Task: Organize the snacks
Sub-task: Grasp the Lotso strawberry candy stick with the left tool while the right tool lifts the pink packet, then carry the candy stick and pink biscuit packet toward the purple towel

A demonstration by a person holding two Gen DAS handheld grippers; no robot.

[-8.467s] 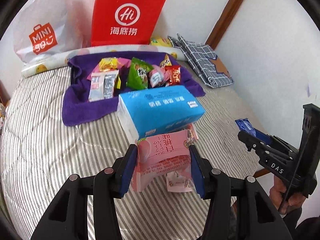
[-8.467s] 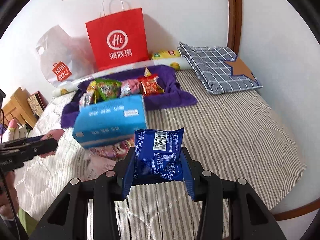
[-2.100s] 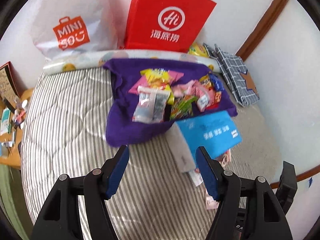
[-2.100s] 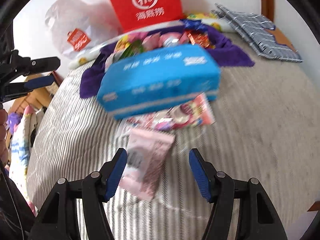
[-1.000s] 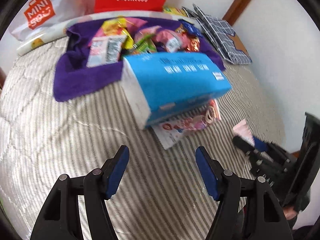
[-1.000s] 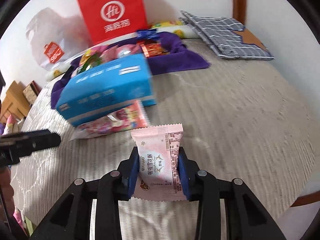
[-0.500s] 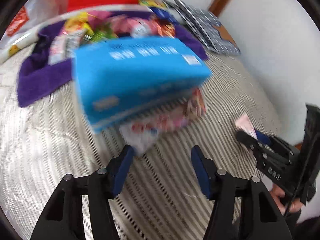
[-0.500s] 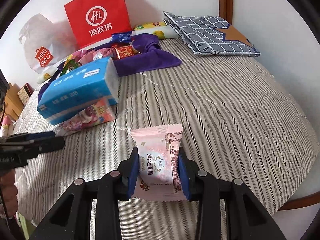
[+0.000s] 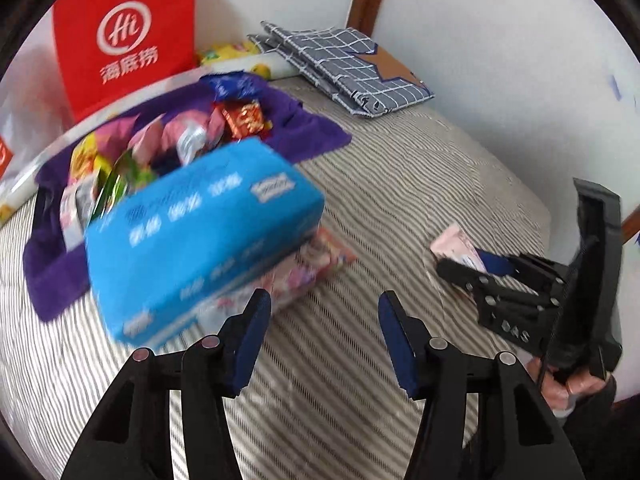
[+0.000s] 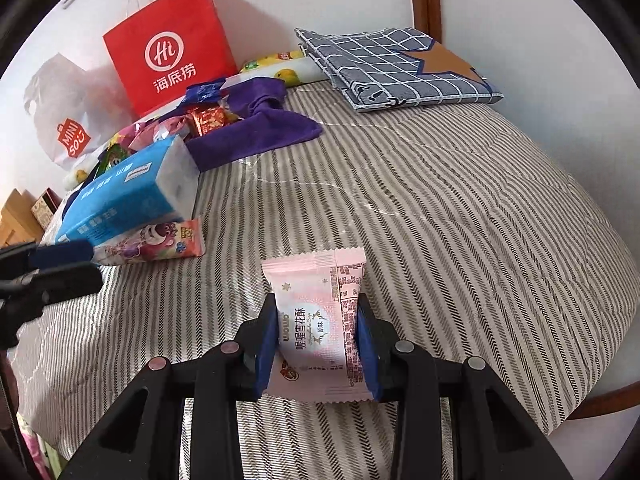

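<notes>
Gripping a pink snack packet (image 10: 316,322) upright in the right claw (image 10: 317,354), clamped across its short sides above the striped bed (image 10: 460,216). Ahead-left, well apart: purple cloth (image 10: 260,136) heaped with snacks, beyond the blue tissue pack (image 10: 128,192). Left claw (image 9: 324,332) apart, empty, nearer that pile.

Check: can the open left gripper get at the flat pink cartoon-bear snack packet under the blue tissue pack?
Probably only its exposed edge: the blue tissue pack lies on the flat pink cartoon-bear snack packet, just ahead of the open left gripper.

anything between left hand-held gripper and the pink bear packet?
Nothing: only bare striped bedspread between left hand-held gripper and pink bear packet, per left wrist view.
</notes>
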